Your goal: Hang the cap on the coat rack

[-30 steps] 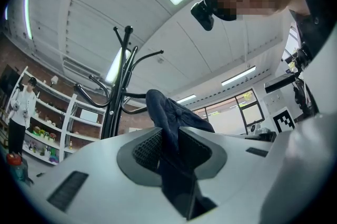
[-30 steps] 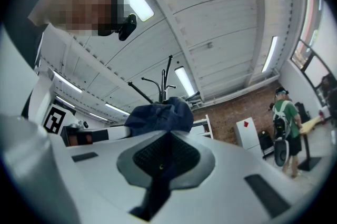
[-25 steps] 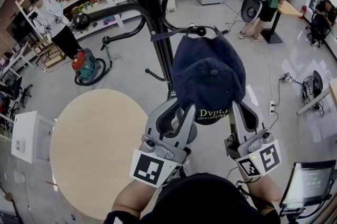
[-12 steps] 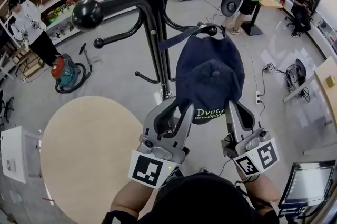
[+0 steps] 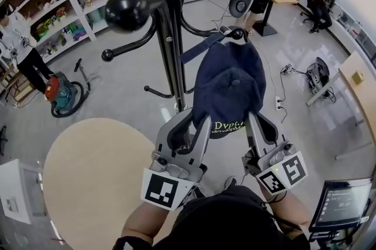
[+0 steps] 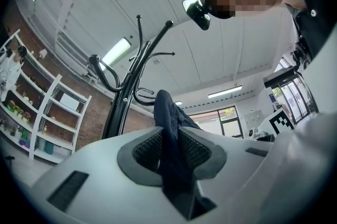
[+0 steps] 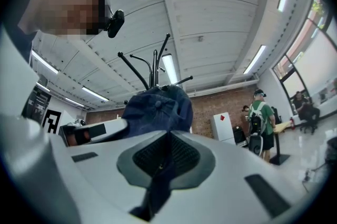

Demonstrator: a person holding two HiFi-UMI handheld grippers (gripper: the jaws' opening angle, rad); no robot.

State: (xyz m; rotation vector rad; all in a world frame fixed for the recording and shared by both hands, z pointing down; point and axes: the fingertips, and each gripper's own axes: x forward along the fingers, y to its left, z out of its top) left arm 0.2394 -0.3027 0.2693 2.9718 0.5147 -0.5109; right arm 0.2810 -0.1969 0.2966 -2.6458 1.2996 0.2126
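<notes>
Left gripper (image 5: 198, 124) and right gripper (image 5: 251, 120), each clamped on the lower edge of the navy cap (image 5: 228, 81); cap top just beside a hook of the coat rack (image 5: 166, 26).

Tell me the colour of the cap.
Navy blue cap, with pale yellow-green lettering at its lower edge; the head view shows it best.

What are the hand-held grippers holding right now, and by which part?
Both are shut on the navy cap: the left hand-held gripper pinches its lower edge left of the print, the right hand-held gripper right of it.
</notes>
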